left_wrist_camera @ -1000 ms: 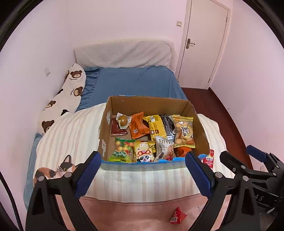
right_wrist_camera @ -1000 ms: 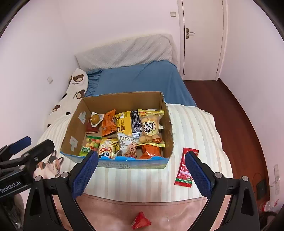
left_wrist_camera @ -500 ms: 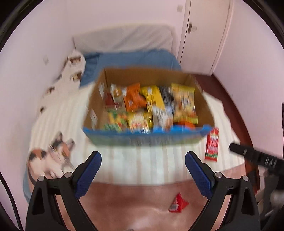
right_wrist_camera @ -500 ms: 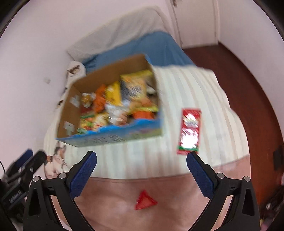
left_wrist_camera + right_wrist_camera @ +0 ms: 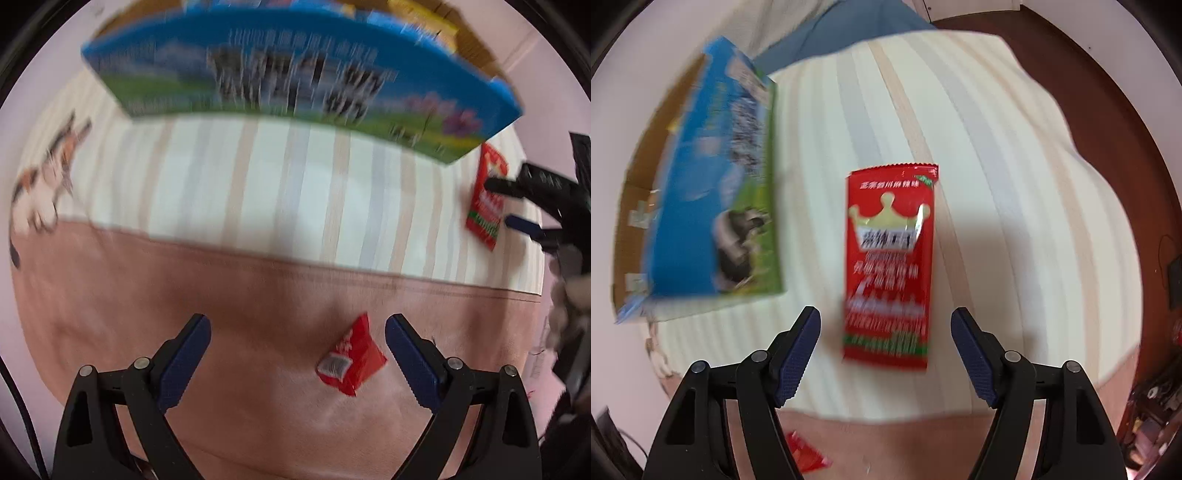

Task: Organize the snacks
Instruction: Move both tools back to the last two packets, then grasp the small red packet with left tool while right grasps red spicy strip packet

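A small red triangular snack packet (image 5: 350,362) lies on the pink blanket between the open fingers of my left gripper (image 5: 297,354), nearer the right finger. A long red snack packet (image 5: 888,266) lies flat on the striped blanket, its near end between the open fingers of my right gripper (image 5: 885,347). It also shows in the left wrist view (image 5: 485,195), with the right gripper (image 5: 506,203) over it. The cardboard snack box with a blue printed front (image 5: 295,74) stands beyond; it is at the left in the right wrist view (image 5: 713,192).
The bed has a cream striped blanket (image 5: 997,166) over a pink one (image 5: 184,295). A cat print (image 5: 44,177) is at the left. Dark wood floor (image 5: 1108,74) lies off the bed's right side. The small red packet's corner (image 5: 805,454) shows below the right gripper.
Both grippers have dropped low and close to the bed. The left now straddles the small red packet, the right the long red packet. The box has slid up out of centre.
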Available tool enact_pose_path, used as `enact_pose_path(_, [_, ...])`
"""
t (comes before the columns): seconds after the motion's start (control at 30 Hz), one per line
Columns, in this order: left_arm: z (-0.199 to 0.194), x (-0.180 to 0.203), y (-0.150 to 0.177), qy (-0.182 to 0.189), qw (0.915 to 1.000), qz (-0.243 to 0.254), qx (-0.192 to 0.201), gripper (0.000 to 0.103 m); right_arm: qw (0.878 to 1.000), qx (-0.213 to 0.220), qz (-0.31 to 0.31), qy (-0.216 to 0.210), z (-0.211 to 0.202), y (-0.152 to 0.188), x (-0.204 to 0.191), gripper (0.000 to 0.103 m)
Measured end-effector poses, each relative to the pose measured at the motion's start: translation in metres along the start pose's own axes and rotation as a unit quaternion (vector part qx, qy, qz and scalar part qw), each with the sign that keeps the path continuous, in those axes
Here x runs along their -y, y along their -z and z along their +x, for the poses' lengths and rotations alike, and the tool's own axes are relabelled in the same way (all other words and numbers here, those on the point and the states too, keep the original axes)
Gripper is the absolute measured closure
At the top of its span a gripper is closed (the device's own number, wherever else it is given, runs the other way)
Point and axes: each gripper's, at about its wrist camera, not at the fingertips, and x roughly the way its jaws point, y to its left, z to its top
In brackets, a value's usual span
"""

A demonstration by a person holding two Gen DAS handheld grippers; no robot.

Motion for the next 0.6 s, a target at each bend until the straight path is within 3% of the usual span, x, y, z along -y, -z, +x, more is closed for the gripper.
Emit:
enact_pose_path(0.17, [0.022, 0.002, 0.018, 0.034, 0.9981, -0.024, -0.047, 0.006, 0.998, -0.004, -0.042, 0.035, 0.024, -0.008, -0.010, 0.028])
enact_pose_path(0.23, [0.028, 0.002, 0.026, 0.045, 0.9968, -0.034, -0.058, 0.008, 0.997, -0.004, -0.063, 0.037, 0.022, -0.001, -0.013, 0.043])
enact_pose_path(0.27, [0.031, 0.002, 0.029, 0.046, 0.9964, -0.035, -0.062, 0.008, 0.997, -0.005, -0.071, 0.037, 0.020, 0.003, -0.012, 0.044])
enact_pose_path(0.53, [0.063, 0.011, 0.030, 0.065, 0.9918, -0.044, -0.101, 0.008, 0.986, -0.062, -0.151, 0.032, 0.010, 0.079, 0.007, 0.047])
enact_pose_path(0.57, [0.068, 0.012, 0.029, 0.070, 0.9906, -0.048, -0.107, 0.010, 0.985, -0.069, -0.156, 0.030, 0.009, 0.087, 0.009, 0.047])
enact_pose_path(0.6, [0.076, 0.011, 0.031, 0.078, 0.9881, -0.057, -0.120, 0.020, 0.984, -0.075, -0.159, 0.029, 0.008, 0.096, 0.012, 0.047])
